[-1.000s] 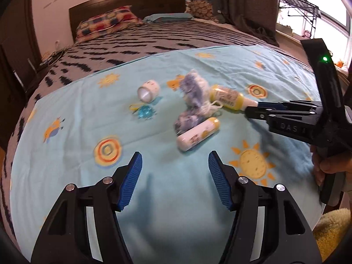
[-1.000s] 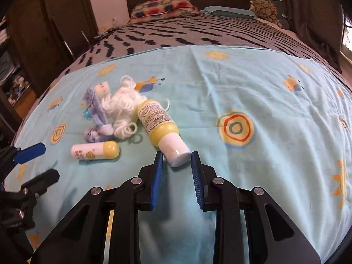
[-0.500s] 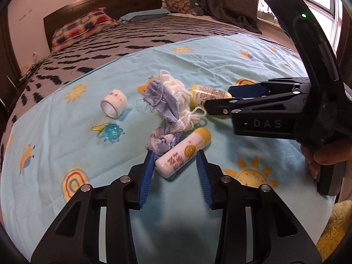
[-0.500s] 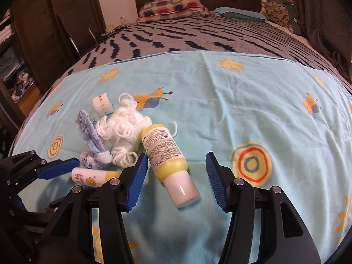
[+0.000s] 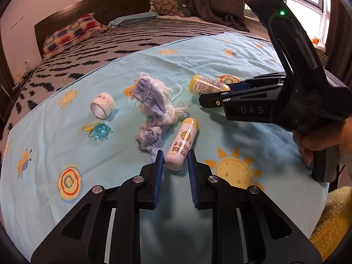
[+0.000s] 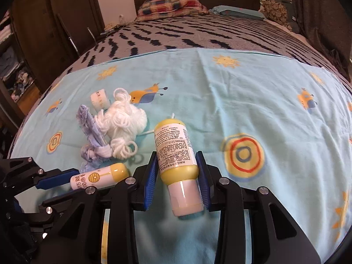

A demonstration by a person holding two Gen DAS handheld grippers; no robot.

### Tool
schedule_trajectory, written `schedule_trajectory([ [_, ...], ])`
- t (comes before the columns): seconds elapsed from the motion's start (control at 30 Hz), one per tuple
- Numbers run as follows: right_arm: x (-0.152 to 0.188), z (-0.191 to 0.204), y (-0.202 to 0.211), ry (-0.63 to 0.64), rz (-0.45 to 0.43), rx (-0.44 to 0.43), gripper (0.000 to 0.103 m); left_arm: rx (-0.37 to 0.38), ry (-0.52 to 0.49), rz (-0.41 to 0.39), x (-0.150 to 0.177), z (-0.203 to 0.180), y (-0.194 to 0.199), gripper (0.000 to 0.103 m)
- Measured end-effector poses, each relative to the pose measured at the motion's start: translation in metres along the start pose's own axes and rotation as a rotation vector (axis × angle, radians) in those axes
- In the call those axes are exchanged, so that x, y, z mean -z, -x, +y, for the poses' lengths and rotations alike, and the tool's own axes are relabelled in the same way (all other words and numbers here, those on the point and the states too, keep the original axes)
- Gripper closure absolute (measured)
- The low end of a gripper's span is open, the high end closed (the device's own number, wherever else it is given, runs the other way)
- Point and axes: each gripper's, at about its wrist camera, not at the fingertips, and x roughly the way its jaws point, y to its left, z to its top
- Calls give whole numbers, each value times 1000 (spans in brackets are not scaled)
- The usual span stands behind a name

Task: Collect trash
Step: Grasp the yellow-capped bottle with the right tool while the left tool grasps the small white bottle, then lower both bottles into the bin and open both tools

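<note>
A small white tube with a yellow cap [image 5: 181,144] lies on the light-blue blanket [image 5: 99,176]; my left gripper [image 5: 175,162] is shut on its white end. It also shows in the right wrist view [image 6: 99,177]. My right gripper [image 6: 177,171] is shut on a larger yellow bottle with a white cap [image 6: 176,156], also seen in the left wrist view [image 5: 204,84]. A tangle of white yarn and blue rag [image 5: 154,105] lies between the two containers, also in the right wrist view [image 6: 114,129].
A roll of white tape [image 5: 102,105] and a blue spiky toy on a yellow chain [image 5: 100,131] lie left of the rag. The striped bedspread [image 5: 132,39], pillows [image 5: 70,30] and headboard are behind. A yellow towel [image 5: 330,224] is at the lower right.
Both grippers moved forward and closed: the left onto the small tube's end, the right around the yellow bottle's body.
</note>
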Motion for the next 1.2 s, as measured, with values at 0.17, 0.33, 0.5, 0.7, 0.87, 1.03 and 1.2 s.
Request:
schedule_trajectory([
  [0.17,17,-3,23,24,-4,15,68,-4,-13,4,14,-14,18,83],
  [0.33,33,-3,70,46,-58,18,68,-26,4,-12,29,-23,43,84],
  [0.5,53,16,119,103,-114,11,68,-34,33,-42,46,-37,80,84],
  [0.7,91,28,175,135,-159,8,68,-33,45,-89,68,-60,126,85],
  [0.87,136,41,205,131,-149,-43,68,-20,55,-108,94,-85,155,85],
  [1.03,177,52,211,99,-107,-115,68,1,70,-101,124,-104,175,85],
  [1.2,213,65,203,120,-46,-116,68,18,84,-64,155,-117,176,85],
])
